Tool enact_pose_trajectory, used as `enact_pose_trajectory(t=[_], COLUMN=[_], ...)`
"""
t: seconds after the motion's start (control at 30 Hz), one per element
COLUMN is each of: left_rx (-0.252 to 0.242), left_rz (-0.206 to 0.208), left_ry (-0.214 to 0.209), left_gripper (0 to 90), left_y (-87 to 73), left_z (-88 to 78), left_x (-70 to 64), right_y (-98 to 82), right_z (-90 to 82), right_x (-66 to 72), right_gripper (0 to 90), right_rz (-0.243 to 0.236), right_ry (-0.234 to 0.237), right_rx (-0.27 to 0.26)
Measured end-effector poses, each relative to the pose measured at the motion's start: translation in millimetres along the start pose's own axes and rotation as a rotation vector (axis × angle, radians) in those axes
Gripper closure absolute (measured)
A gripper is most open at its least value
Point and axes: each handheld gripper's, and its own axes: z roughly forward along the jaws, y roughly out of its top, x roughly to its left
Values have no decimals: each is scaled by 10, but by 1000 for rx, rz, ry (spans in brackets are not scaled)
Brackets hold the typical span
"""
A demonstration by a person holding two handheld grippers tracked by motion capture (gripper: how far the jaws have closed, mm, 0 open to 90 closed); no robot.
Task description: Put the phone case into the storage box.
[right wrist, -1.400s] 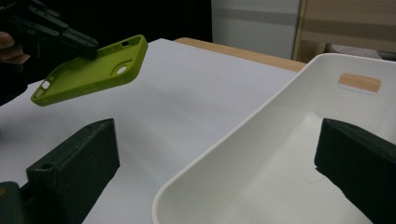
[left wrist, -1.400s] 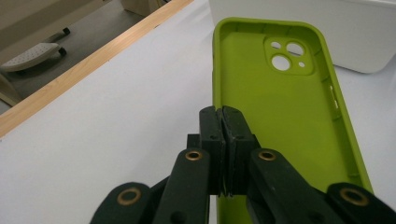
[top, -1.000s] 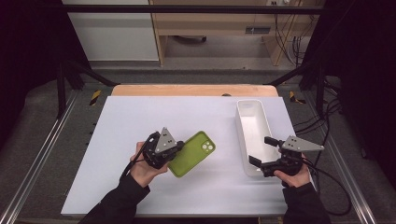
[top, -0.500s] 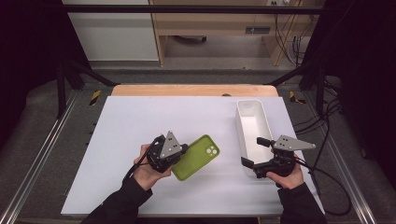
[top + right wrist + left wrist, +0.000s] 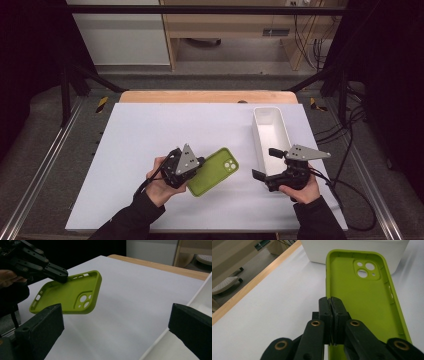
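Observation:
A lime green phone case is held just above the white table, hollow side up. My left gripper is shut on its long side wall; in the left gripper view the jaws pinch that thin wall of the case, camera cutout at the far end. My right gripper stands open to the right of the case, beside the white bin, nothing between its jaws. In the right gripper view the case hangs tilted, with the left gripper on its upper edge.
The long white bin lies lengthwise at the table's right, its rim close by my right jaw. A wooden strip runs along the table's far edge. Cables trail off the right side.
My right gripper has moved left, away from the bin's side and closer to the case. The left gripper and the case have shifted slightly right.

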Motion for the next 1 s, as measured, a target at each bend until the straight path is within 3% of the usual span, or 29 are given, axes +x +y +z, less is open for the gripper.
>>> enact_pose_trajectory(t=[1.0], left_rx=[8], left_rz=[45], left_ry=[10], left_gripper=[881], left_y=[4], left_z=[-10], left_x=[-45], right_y=[157], right_z=[222], right_x=[173], right_gripper=[9], right_rz=[-11], right_ry=[50], right_rx=[55])
